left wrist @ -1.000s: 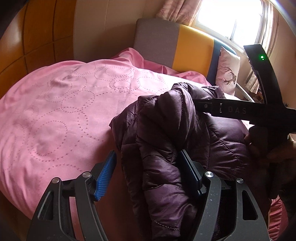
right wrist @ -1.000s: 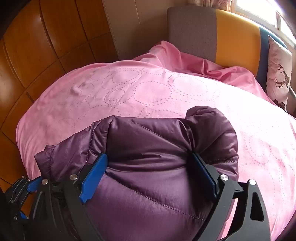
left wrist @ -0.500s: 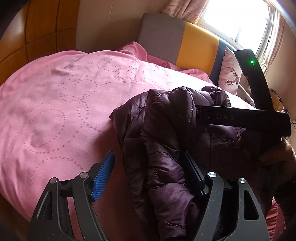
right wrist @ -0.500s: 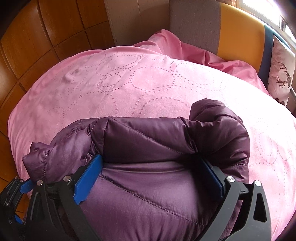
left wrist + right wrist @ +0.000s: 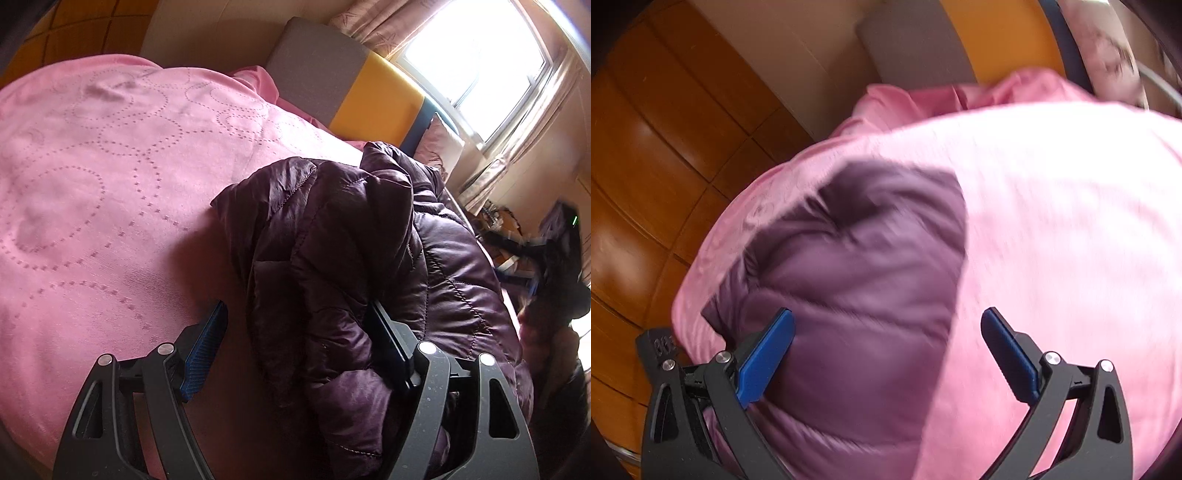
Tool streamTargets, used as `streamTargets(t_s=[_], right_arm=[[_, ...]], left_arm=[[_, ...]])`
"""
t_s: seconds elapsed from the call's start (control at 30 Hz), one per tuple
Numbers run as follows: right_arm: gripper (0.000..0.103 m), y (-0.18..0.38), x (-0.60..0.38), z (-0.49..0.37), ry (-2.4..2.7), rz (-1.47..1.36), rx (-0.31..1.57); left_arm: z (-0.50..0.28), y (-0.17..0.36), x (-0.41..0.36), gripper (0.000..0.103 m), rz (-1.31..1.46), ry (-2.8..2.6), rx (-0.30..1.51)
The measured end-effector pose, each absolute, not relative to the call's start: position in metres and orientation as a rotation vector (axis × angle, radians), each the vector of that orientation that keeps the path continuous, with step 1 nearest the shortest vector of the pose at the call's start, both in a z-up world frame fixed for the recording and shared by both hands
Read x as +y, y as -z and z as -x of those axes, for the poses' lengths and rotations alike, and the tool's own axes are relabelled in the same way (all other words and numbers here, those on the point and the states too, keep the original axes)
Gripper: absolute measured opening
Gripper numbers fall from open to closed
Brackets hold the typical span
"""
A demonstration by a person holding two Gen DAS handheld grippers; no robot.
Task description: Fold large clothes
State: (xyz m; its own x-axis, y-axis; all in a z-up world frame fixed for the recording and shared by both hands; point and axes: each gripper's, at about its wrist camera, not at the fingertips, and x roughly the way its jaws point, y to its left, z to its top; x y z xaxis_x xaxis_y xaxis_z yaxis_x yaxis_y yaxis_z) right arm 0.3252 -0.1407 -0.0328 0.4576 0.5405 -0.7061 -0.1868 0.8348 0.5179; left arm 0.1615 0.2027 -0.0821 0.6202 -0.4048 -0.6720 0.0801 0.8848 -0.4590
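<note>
A dark purple quilted down jacket [image 5: 354,266] lies bunched on the pink bedspread [image 5: 92,192]. My left gripper [image 5: 295,347] is open; a fold of the jacket lies between its fingers, against the right finger [image 5: 388,343]. In the right wrist view, blurred by motion, the jacket [image 5: 857,288] lies flat under my right gripper [image 5: 897,350], which is open and holds nothing. The right gripper also shows, blurred, at the far right of the left wrist view [image 5: 554,254].
The grey, yellow and blue headboard [image 5: 351,85] stands behind the bed, with a pillow [image 5: 443,147] beside it. A bright window [image 5: 480,62] with curtains is at the upper right. Wood-panelled wall [image 5: 646,147] runs along the bed's left side.
My right gripper has let go of the jacket and pulled back and to the right, swinging fast. The jacket has dropped onto the bed. My left gripper has stayed open on the fold.
</note>
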Motion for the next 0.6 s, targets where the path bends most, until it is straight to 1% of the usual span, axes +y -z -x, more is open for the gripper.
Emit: streamTargets(t_s=[0.1, 0.23, 0.27, 0.3, 0.37, 0.43, 0.5, 0.6], right_arm=[[0.101, 0.064, -0.151, -0.315, -0.609, -0.596, 1.062], [0.099, 0.083, -0.136, -0.313, -0.733, -0.683, 1.086], [0.092, 0.083, -0.132, -0.311, -0.761, -0.680, 1.076], [0.087, 0.081, -0.131, -0.310, -0.769, -0.680, 1.069], [0.069, 0.075, -0.132, -0.305, -0.777, -0.670, 1.047], [0.060, 0.065, -0.137, -0.298, -0.793, -0.657, 1.014], [0.057, 0.051, -0.146, -0.289, -0.782, -0.627, 0.971], [0.056, 0.033, -0.170, -0.273, -0.747, -0.614, 0.902]], left_arm=[[-0.162, 0.085, 0.204, 0.075, 0.448, 0.315, 0.867], [-0.163, 0.089, 0.207, 0.074, 0.508, 0.348, 0.874], [-0.163, 0.089, 0.207, 0.070, 0.534, 0.367, 0.876], [-0.162, 0.089, 0.207, 0.063, 0.557, 0.386, 0.878], [-0.161, 0.088, 0.204, 0.061, 0.599, 0.414, 0.873], [-0.159, 0.083, 0.197, 0.058, 0.613, 0.442, 0.861], [-0.161, 0.078, 0.189, 0.055, 0.628, 0.471, 0.854], [-0.168, 0.065, 0.162, 0.054, 0.612, 0.533, 0.849]])
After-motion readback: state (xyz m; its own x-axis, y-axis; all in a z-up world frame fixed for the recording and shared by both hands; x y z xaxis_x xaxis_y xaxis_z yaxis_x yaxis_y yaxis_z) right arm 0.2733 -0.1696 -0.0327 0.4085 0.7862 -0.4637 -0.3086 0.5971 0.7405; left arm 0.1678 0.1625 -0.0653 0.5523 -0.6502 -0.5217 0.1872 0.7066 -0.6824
